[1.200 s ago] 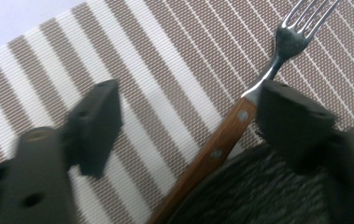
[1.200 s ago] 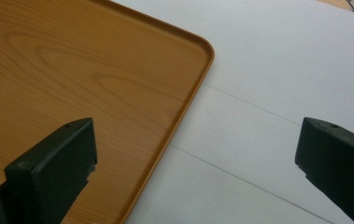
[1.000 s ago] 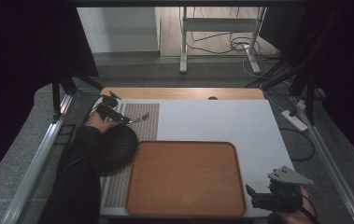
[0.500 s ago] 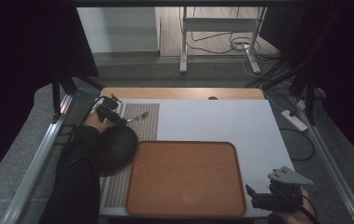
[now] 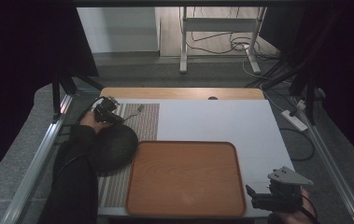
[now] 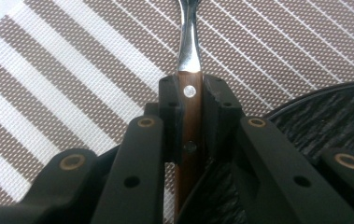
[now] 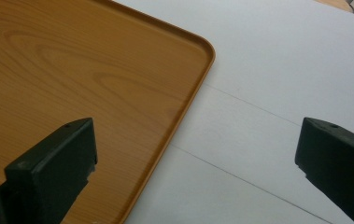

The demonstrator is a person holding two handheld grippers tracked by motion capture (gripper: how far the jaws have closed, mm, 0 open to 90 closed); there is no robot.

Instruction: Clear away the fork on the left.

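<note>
Striped placemat (image 5: 142, 122) carries black plate (image 5: 114, 148) beside the fork (image 6: 188, 70); wooden tray (image 5: 184, 177) adjoins.

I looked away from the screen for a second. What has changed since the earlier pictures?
The left gripper has just been closing its jaws, and its pads now press on the wooden handle of the utensil over the striped placemat; its hand barely shifted. The right gripper kept its place, jaws wide apart, beside the wooden tray. The dark bowl lies as before.

1 fork (image 6: 188, 70), 1 plate (image 5: 114, 147), 1 tray (image 5: 184, 179), 1 placemat (image 5: 142, 121).
</note>
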